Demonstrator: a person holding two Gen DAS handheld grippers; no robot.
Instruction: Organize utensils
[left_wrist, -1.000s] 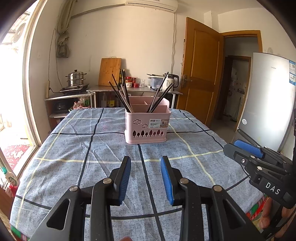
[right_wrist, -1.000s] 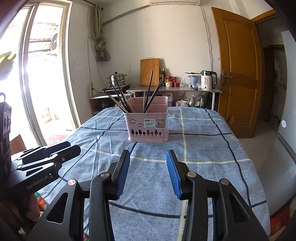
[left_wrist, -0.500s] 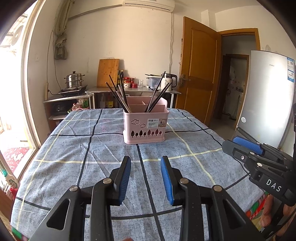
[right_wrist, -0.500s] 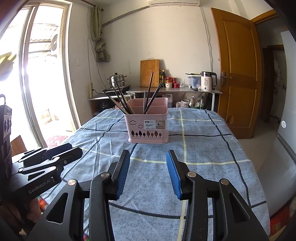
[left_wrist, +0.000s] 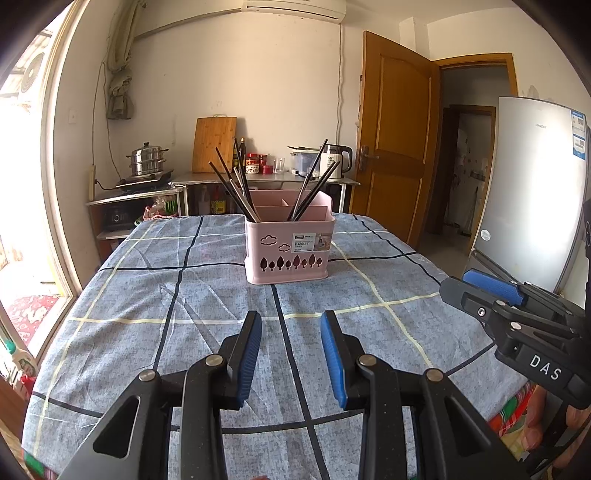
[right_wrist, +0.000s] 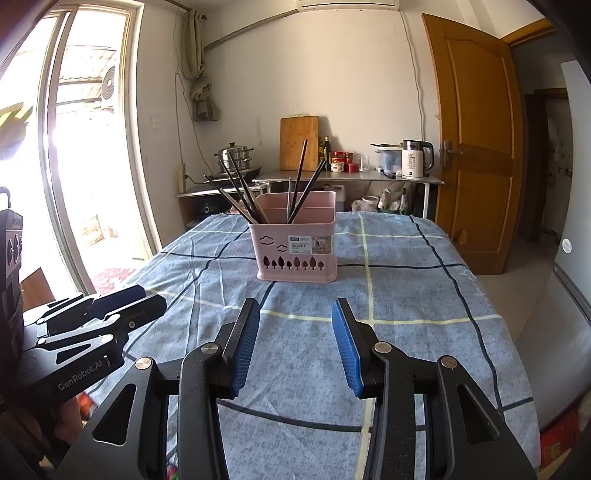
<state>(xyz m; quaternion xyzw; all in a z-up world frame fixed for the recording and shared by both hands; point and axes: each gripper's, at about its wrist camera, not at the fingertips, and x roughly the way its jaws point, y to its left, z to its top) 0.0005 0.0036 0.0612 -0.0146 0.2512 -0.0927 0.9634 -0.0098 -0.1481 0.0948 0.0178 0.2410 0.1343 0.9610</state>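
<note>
Currently, in the left wrist view, the left tool (left_wrist: 291, 325) hovers above the near half of the surface (left_wrist: 122, 325), which carries a blue checked cloth. Its blue-padded fingers (left_wrist: 250, 354) stand parted with nothing between them. A pink basket (left_wrist: 290, 247) stands upright near the middle of the surface, well apart from the tool. Dark chopsticks (left_wrist: 232, 188) lean out of its left compartment, and a second group leans from the right one. The right tool (left_wrist: 491, 295) enters from the right edge.

In the right wrist view, the right tool (right_wrist: 295, 317) is likewise parted and holds nothing. The basket (right_wrist: 295, 251) stands straight ahead with chopsticks (right_wrist: 240, 188) in both front compartments. The left tool (right_wrist: 107, 306) shows at the left edge, over the edge of the surface (right_wrist: 424, 295).
</note>
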